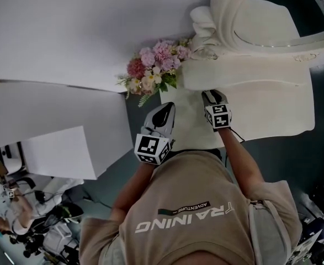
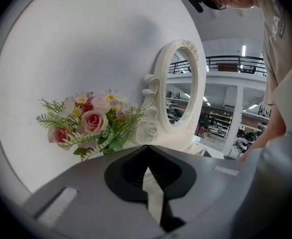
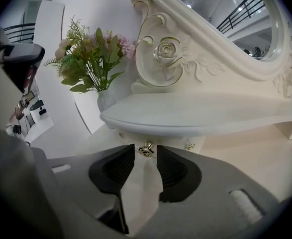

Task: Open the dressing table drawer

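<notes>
Cream-white finish: the dressing table (image 3: 265, 158) is glossy ivory all over, with faint gilt lines along its carved edges.
Drawer: a small drawer front (image 3: 131, 136) sits under the overhang of the curved raised shelf (image 3: 200, 113), at the foot of the mirror; it looks pushed in.
Knob: a little brass-coloured knob (image 3: 146, 150) projects from the drawer front, and a smaller gilt ornament shows further right on the same face.
Mirror: the oval mirror (image 3: 257, 14) rises behind the shelf in a thick scrolled frame, with a carved rose (image 3: 165, 51) at its lower left.
Right gripper: the right gripper (image 3: 146, 154) points at the drawer with its jaws spread. The knob stands in the gap between the tips, and neither pad visibly presses on it.
Left gripper: the left gripper (image 2: 146, 147) has its jaws pressed together with nothing between them. In the head view it hovers over the table's front left, beside the right gripper.
Flowers: a bouquet (image 1: 153, 68) of pink and cream roses with green sprigs stands at the table's back left, against the white wall (image 1: 68, 32) and just beside the mirror frame.
</notes>
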